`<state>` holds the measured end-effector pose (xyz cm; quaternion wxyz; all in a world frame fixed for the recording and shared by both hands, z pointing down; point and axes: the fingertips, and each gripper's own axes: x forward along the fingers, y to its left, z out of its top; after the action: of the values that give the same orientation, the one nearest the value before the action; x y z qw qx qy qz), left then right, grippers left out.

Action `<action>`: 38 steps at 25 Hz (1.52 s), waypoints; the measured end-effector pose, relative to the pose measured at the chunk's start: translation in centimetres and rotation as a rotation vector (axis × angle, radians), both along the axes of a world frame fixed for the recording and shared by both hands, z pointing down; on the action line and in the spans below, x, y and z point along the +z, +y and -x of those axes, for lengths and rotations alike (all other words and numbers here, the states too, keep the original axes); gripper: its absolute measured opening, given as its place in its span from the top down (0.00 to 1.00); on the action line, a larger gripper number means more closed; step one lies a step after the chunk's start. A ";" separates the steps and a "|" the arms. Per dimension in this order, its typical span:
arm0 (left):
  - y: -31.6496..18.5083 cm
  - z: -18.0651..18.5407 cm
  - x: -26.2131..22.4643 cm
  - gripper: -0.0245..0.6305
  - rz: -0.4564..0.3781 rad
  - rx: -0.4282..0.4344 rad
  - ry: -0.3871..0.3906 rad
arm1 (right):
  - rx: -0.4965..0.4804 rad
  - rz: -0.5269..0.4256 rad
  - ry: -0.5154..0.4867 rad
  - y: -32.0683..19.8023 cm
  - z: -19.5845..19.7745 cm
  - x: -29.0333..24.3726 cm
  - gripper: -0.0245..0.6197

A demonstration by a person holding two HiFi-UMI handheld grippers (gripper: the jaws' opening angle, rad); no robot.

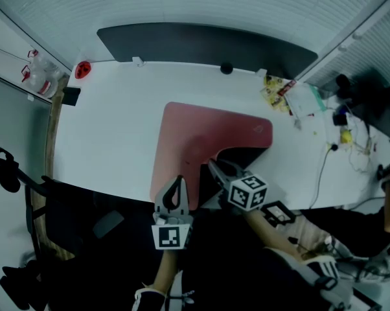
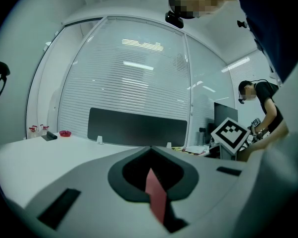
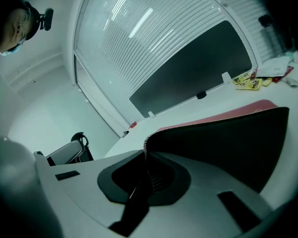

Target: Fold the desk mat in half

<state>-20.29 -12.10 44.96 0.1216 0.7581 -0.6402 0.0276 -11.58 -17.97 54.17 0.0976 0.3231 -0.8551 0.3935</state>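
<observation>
A pink desk mat [image 1: 205, 131] lies on the white table [image 1: 111, 128]. Its near right corner is lifted and curled over, showing the black underside [image 1: 241, 155]. My left gripper [image 1: 175, 186] is shut on the mat's near left edge; in the left gripper view a pink strip of mat [image 2: 156, 195] stands pinched between the jaws. My right gripper [image 1: 216, 169] is shut on the raised corner. In the right gripper view the black underside [image 3: 228, 143] rises from the jaws, with the pink top [image 3: 238, 112] behind it.
A dark screen panel [image 1: 201, 44] runs along the table's far edge. A red object [image 1: 83, 69] sits far left, a small black knob [image 1: 227, 68] at the back, packets and papers [image 1: 282, 92] and cables [image 1: 344, 138] at the right. Another person [image 2: 262, 108] stands to the right.
</observation>
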 end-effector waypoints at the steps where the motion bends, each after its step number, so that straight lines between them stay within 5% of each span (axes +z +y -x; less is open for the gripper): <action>1: -0.4 0.5 0.0 0.96 0.001 0.002 -0.005 | 0.006 -0.004 0.000 -0.5 0.3 0.0 0.94; 10: -2.3 4.4 -0.3 0.96 0.001 -0.005 -0.010 | 0.014 -0.023 0.007 -3.4 3.6 -0.2 0.94; 38: -8.3 9.1 0.8 0.96 0.048 0.002 -0.024 | 0.005 -0.004 -0.025 -13.1 12.4 1.9 0.94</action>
<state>-29.36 -20.38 45.74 0.1320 0.7551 -0.6400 0.0521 -23.98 -31.04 56.09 0.0851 0.3203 -0.8562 0.3962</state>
